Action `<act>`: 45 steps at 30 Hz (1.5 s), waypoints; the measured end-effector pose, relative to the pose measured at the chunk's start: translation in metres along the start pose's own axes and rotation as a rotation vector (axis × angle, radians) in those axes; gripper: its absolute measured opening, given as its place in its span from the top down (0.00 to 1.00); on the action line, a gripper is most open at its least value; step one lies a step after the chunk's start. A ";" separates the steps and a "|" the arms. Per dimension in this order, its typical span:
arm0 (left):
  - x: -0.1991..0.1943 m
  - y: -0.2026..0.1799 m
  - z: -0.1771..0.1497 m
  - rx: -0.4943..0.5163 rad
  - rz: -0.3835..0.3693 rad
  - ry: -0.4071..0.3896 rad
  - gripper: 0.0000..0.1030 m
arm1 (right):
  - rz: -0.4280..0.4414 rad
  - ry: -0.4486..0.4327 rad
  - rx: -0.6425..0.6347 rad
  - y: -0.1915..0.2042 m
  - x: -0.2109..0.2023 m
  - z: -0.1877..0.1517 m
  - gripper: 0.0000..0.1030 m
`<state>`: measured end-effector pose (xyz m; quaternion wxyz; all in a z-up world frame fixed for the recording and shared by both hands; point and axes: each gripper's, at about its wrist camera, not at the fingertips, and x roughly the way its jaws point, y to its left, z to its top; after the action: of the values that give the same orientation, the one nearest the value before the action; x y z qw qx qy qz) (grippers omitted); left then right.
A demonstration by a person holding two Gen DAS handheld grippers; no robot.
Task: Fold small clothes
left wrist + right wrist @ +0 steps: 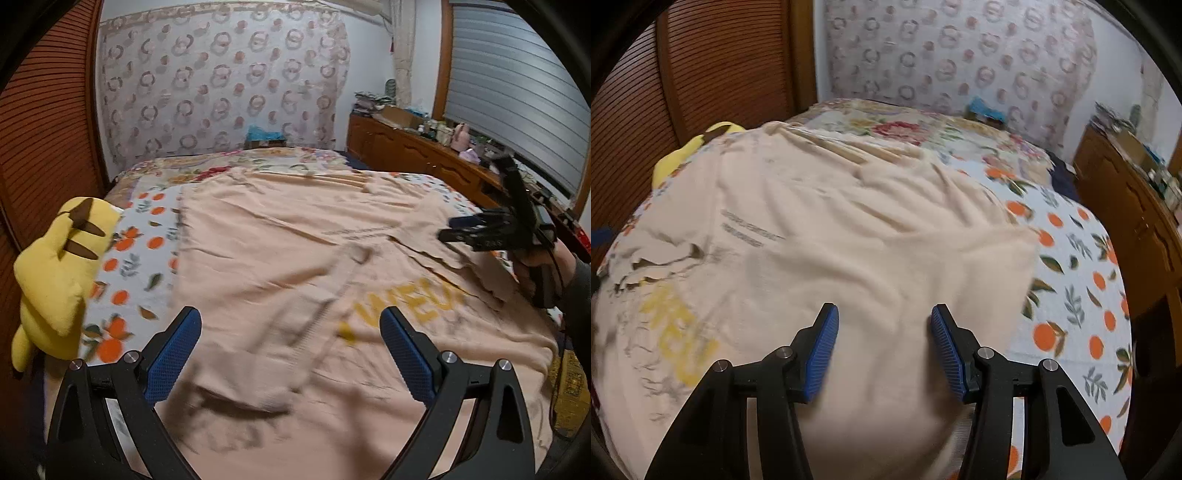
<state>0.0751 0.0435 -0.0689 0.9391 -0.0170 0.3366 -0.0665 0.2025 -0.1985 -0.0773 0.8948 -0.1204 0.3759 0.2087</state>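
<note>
- Peach-beige garment (280,236) spread across the bed, covering most of what lies before me; soft knit, creased in shallow ridges.
- Yellow block lettering (406,306) on the part nearest my right side; blurred, letters not readable.
- Small dark line of print (751,234) higher up on the cloth, too fine to read.
- One flap (280,350) lies folded over the body, a long diagonal edge running across it.
- Ragged, layered edges (653,266) near the lettering.
</note>
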 end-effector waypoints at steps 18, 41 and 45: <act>0.049 0.059 0.045 0.006 0.028 0.122 0.05 | -0.022 -0.023 0.035 -0.008 0.006 -0.002 0.30; 0.114 0.093 0.070 -0.074 0.047 0.244 0.46 | -0.023 -0.023 0.032 -0.008 0.004 -0.003 0.30; 0.117 0.091 0.072 -0.062 0.062 0.248 0.46 | -0.011 -0.032 0.049 -0.010 0.002 -0.003 0.30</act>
<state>0.2204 0.1163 -0.0936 0.8910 -0.0272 0.4523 -0.0286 0.2067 -0.2083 -0.0798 0.9045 -0.0973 0.3656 0.1966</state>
